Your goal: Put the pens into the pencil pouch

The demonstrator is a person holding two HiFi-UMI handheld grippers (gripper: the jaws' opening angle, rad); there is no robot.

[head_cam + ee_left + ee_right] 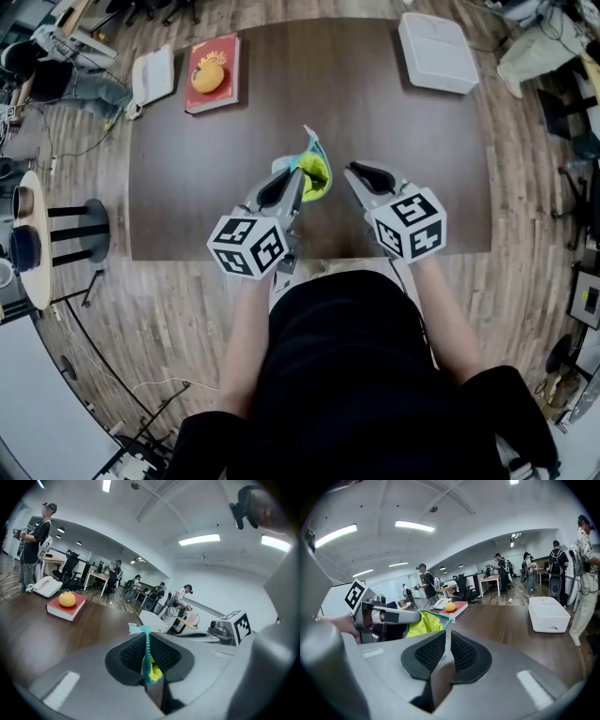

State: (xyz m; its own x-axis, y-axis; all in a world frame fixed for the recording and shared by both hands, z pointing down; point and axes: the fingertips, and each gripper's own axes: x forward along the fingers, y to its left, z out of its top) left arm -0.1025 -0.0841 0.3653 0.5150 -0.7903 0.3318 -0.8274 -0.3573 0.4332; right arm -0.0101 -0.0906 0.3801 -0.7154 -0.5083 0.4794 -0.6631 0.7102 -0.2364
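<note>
The pencil pouch, teal-edged with a zipper and bright yellow inside, hangs above the near part of the brown table. My left gripper is shut on its zipper edge; in the left gripper view the teal zipper and yellow lining sit clamped between the pads. My right gripper hovers just right of the pouch with its jaws together. A thin pale sliver shows in the slit between its pads; I cannot tell what it is. From the right gripper view the pouch hangs at the left. No pen shows.
A red book with an orange on it and a white phone lie at the table's far left. A white box sits at the far right. A stool stands left of the table. Several people are farther back.
</note>
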